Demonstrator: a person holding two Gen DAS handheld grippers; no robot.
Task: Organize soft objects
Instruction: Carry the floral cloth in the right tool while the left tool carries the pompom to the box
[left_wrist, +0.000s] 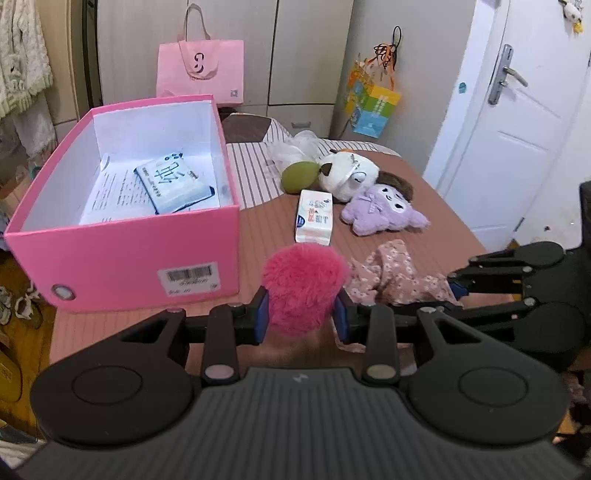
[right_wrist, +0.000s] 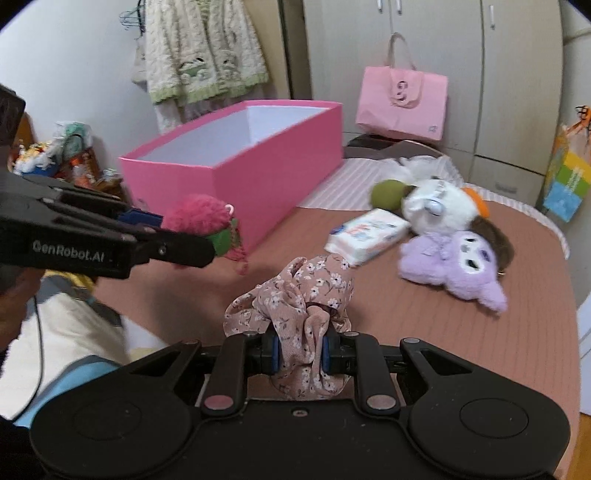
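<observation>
The left gripper has its fingers pinched tight on a pink fuzzy toy, while the right gripper clamps a floral scrunchie above the bed.

1. A bed covered in a brown ribbed sheet is seen ahead of both tongs; a striped cover is laid over its far part.
2. A pink open box is set on the sheet, ahead and to the left of the left tongs.
3. A white tissue pack is laid flat straight ahead of the left tongs, just right of the box.
4. Beyond the pack, a green plush ball, a white plush toy and a purple plush toy are clustered, touching one another.
5. A clear plastic bag is seen behind them.
</observation>
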